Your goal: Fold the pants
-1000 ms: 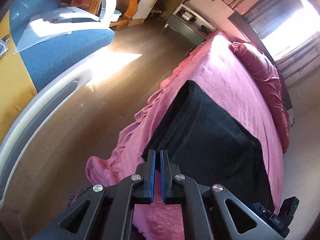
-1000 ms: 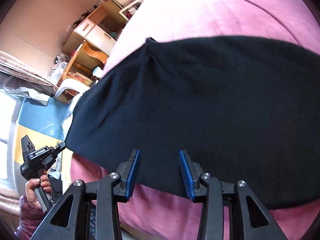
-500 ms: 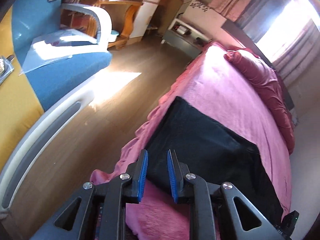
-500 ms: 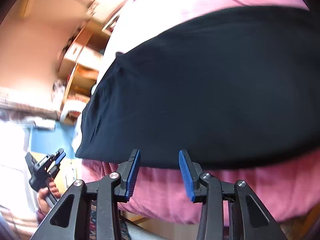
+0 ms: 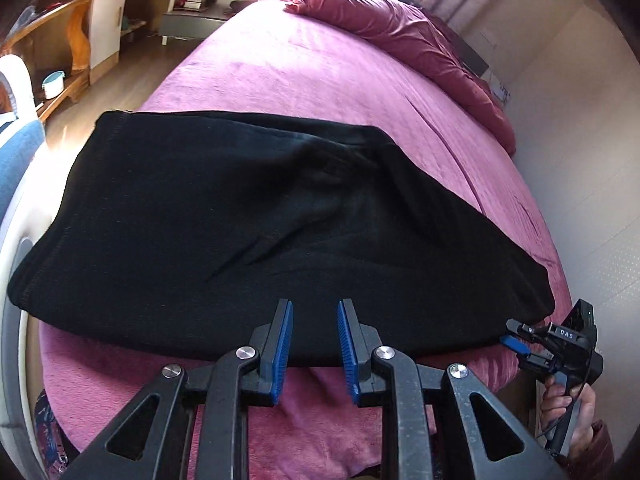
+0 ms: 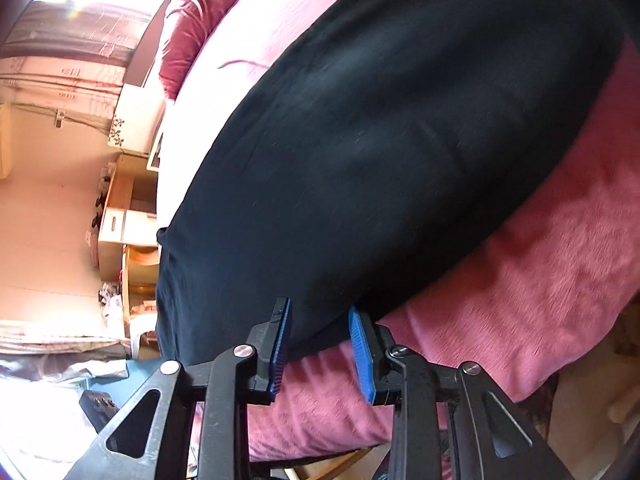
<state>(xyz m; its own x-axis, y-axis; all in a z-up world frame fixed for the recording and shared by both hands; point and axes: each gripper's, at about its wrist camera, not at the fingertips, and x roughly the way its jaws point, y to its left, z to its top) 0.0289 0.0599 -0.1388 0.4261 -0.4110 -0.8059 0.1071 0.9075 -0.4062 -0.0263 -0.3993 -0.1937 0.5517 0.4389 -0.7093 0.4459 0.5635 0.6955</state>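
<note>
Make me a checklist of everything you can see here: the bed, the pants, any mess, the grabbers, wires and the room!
Surface: bed with a pink blanket, rumpled at the near edge.
Job's things: black pants, folded into a wide flat shape near the bed's edge, a few creases.
Clutter: nothing seen on the bed except the dark red pillow.
Grippers: left gripper open, holding nothing; right gripper open, at the pants' edge.
Cables: nothing seen.
Surroundings: nightstand, wooden desk, blue chair, wood floor.
</note>
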